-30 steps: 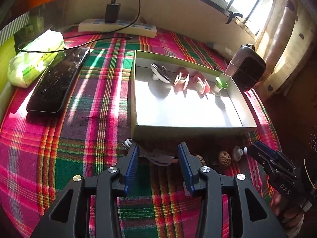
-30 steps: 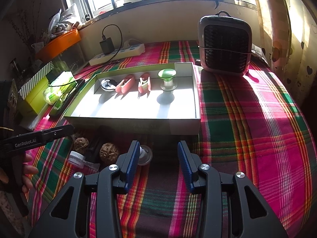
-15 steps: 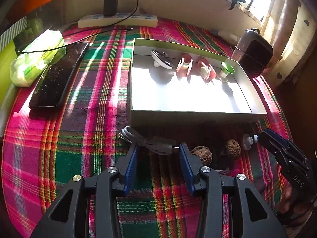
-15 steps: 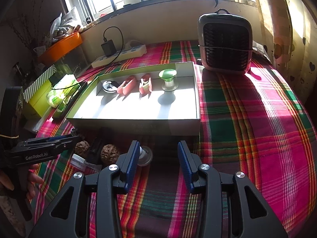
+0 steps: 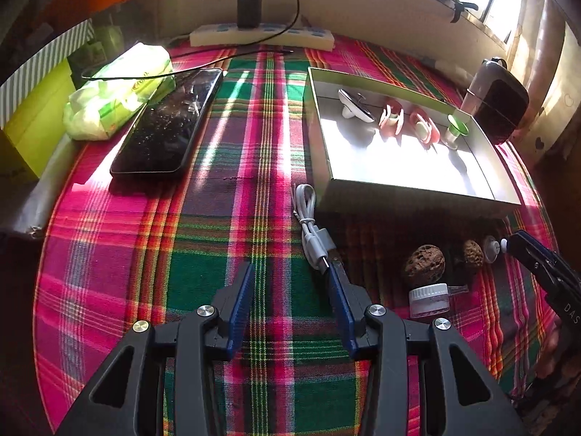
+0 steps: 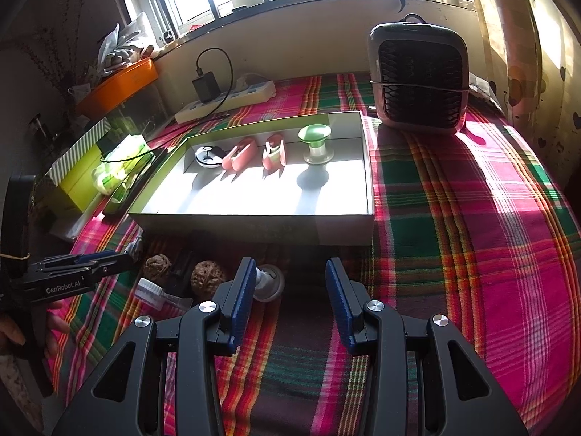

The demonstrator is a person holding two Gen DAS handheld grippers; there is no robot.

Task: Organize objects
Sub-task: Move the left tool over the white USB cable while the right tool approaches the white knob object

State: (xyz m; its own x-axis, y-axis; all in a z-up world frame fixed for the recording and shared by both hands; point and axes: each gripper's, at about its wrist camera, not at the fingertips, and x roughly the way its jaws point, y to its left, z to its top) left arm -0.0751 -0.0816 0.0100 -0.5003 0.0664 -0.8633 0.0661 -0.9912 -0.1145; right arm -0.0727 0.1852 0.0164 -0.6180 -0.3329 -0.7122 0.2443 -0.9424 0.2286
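Left gripper (image 5: 290,287) hangs spread and empty, a coiled white cable (image 5: 312,229) just beyond its right fingertip; right gripper (image 6: 288,283) spread too.

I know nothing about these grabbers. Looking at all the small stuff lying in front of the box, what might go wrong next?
Three risks, I think.

The left gripper stands open with the bundled white cable at its right finger's tip; closing there could pinch only the plug or push the bundle aside.

The two walnuts are round and may roll when nudged.

The small white knob sits beside the right gripper's left finger, not between the fingers, so a grasp could miss.
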